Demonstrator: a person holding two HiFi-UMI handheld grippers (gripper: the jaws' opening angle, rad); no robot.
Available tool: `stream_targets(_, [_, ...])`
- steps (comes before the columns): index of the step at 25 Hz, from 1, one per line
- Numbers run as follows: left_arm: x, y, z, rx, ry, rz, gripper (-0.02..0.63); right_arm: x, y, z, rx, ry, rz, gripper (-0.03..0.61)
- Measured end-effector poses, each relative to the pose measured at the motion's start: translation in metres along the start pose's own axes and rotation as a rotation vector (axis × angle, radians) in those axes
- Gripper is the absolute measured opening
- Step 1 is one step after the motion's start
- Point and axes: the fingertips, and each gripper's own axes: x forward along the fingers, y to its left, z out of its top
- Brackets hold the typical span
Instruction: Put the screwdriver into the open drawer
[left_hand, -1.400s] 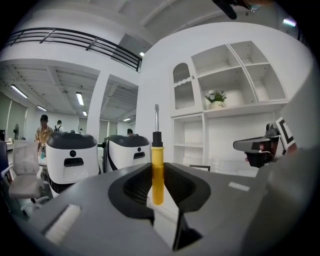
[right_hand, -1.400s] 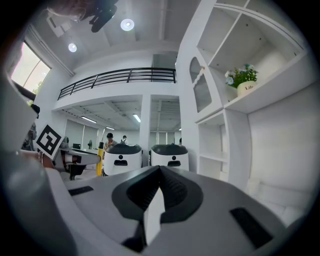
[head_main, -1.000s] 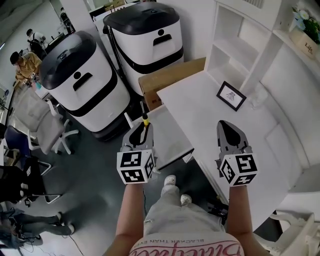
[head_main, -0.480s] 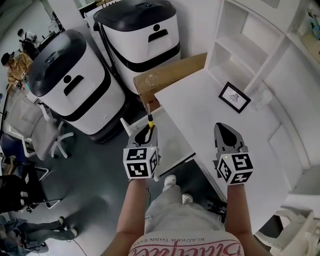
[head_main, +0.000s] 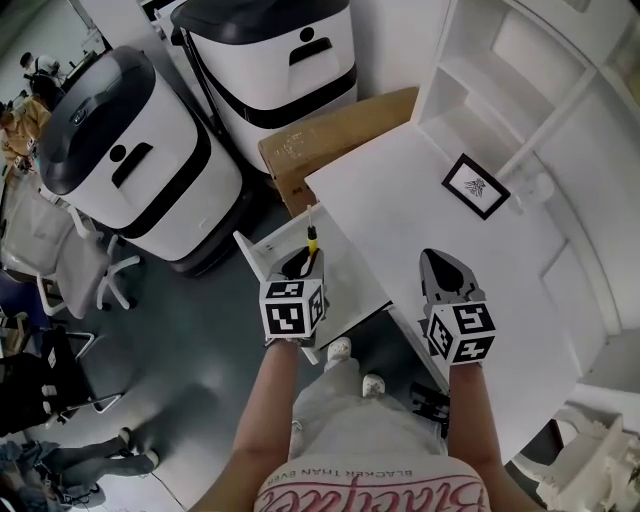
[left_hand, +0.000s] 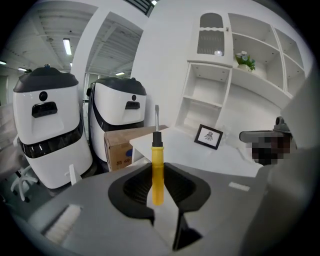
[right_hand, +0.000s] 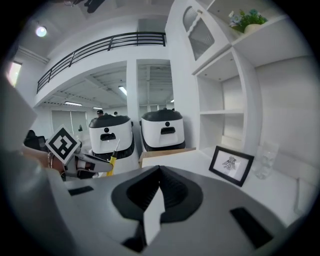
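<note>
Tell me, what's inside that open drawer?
Only a bare white bottom shows inside the drawer. The left gripper, its jaws shut on the screwdriver, covers part of the drawer from above, so anything lying there can't be seen.

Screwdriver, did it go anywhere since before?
The left gripper carried the screwdriver down, closer over the open drawer. The right gripper sank too, above the desk. The left still grips the screwdriver; the right is still shut and empty.

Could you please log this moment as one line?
left tool: shut on screwdriver | right tool: shut, empty | drawer: open, screwdriver not yet inside
</note>
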Motion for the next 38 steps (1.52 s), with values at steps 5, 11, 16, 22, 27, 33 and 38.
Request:
stream_targets(5, [0.018,0.004,-0.023,-0.037,0.073,-0.005,0.081,0.010,-0.003,-0.018,0.008,0.056,0.003,0.006])
stream_targets(11, [0.039,0.007,-0.065,-0.106,0.192,-0.006,0.080,0.015,-0.009,-0.040,0.022,0.116,-0.001,0.006])
stream_targets(16, [0.049,0.010,-0.094,-0.162,0.278,0.005,0.080,0.016,-0.013,-0.050,0.028,0.147,-0.006,0.006])
stream_targets(22, [0.063,0.015,-0.119,-0.208,0.359,0.015,0.080,0.018,-0.012,-0.060,0.029,0.179,-0.014,0.006])
stream_targets(27, [0.078,0.019,-0.136,-0.241,0.423,0.010,0.080,0.021,-0.010,-0.067,0.027,0.203,-0.021,0.006])
stream_targets(33, [0.096,0.025,-0.160,-0.289,0.498,-0.002,0.080,0.027,-0.004,-0.074,0.015,0.235,-0.035,0.006])
stream_targets(38, [0.111,0.032,-0.175,-0.309,0.562,0.001,0.080,0.037,0.001,-0.079,0.023,0.256,-0.046,0.006])
